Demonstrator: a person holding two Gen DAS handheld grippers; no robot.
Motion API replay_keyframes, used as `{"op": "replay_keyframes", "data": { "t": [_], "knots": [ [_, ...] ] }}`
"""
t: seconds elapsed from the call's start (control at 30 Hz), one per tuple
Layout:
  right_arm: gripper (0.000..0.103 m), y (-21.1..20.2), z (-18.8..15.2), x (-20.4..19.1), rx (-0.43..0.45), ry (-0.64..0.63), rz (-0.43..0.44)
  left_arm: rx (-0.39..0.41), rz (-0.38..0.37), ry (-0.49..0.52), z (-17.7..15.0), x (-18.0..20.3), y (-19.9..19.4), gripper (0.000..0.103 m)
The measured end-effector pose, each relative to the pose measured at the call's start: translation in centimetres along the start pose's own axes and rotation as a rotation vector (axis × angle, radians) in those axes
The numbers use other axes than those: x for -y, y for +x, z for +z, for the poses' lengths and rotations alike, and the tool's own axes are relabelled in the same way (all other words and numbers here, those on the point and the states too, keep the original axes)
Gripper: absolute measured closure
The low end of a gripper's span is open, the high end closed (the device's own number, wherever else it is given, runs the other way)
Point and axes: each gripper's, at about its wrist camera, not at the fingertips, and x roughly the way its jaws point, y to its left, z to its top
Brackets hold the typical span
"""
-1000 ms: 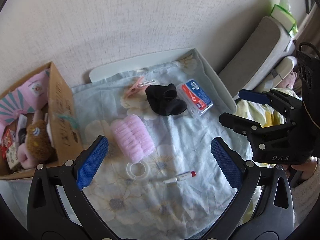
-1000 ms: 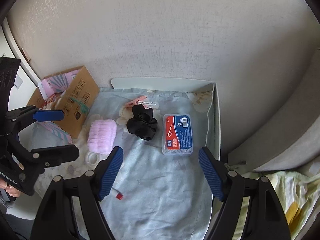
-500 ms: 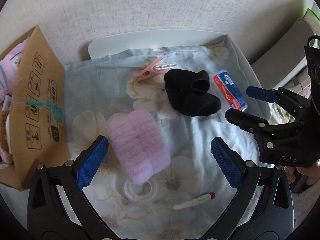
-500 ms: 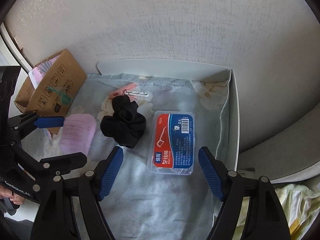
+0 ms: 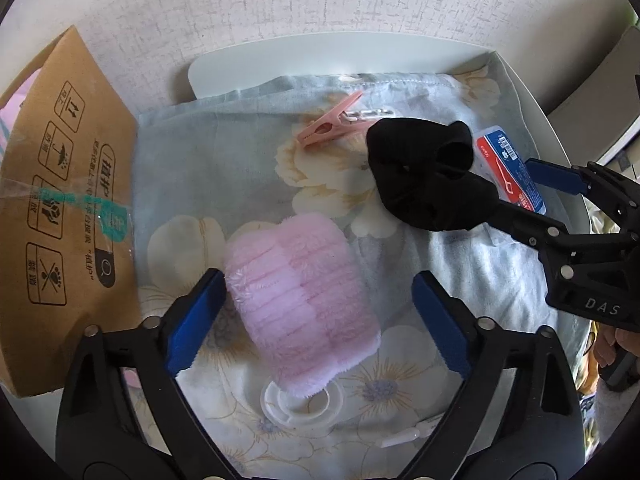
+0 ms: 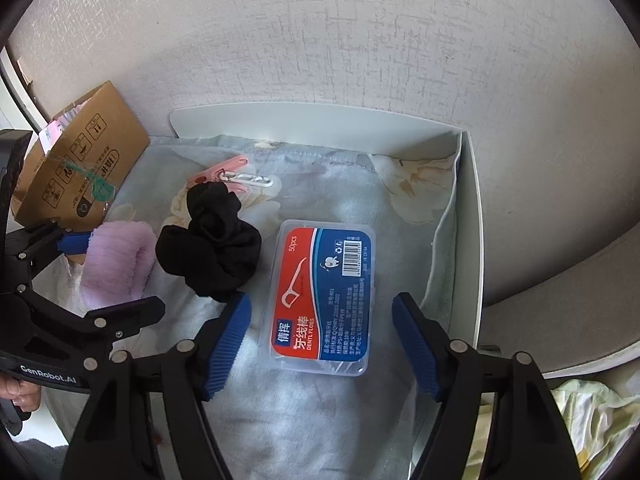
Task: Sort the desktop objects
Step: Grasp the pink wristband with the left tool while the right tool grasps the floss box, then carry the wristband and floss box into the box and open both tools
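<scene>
Floral cloth [image 5: 224,160] covers the white tray [image 6: 474,216]. Left gripper [image 5: 316,316] low, fingers spread around the pink fluffy band [image 5: 300,300], left pad touching it. Right gripper [image 6: 320,340] fingers spread, straddling the floss box [image 6: 324,296]. Black scrunchie [image 6: 210,248] between band and box.

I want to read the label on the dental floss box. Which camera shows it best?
The right wrist view: the dental floss box lies whole and label-up between the right gripper's open fingers. In the left wrist view, the black scrunchie and right gripper hide most of it.
</scene>
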Motion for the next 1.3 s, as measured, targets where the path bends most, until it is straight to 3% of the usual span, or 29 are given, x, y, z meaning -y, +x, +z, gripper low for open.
{"op": "replay_keyframes", "data": {
  "t": [0.13, 0.33, 0.43, 0.5, 0.57, 1.03, 1.3],
  "knots": [
    [0.041, 0.0, 0.2, 0.0, -0.008, -0.009, -0.012, -0.006, 0.009, -0.007, -0.1, -0.2, 0.1, 0.012],
    [0.041, 0.1, 0.2, -0.6, -0.020, -0.047, -0.037, 0.006, 0.041, 0.015, -0.4, -0.1, -0.1, 0.023],
    [0.049, 0.2, 0.2, -0.9, -0.030, -0.055, -0.050, 0.016, 0.062, 0.028, -0.6, 0.0, -0.4, 0.038],
    [0.052, -0.1, 0.2, -0.5, -0.023, -0.032, -0.042, 0.022, 0.066, 0.025, -0.7, -0.1, -0.7, 0.054],
    [0.053, -0.6, 0.2, 0.0, -0.008, 0.008, -0.022, 0.023, 0.068, 0.024, -0.7, -0.2, -0.9, 0.057],
    [0.053, -6.0, -1.1, -0.4, 0.086, 0.051, -0.018, 0.109, 0.028, 0.063, -0.7, 1.3, -5.1, 0.059],
    [0.053, -9.0, -0.9, -3.2, 0.129, 0.050, -0.033, 0.171, -0.012, 0.081, -1.2, -0.2, -10.7, 0.059]
  ]
}}
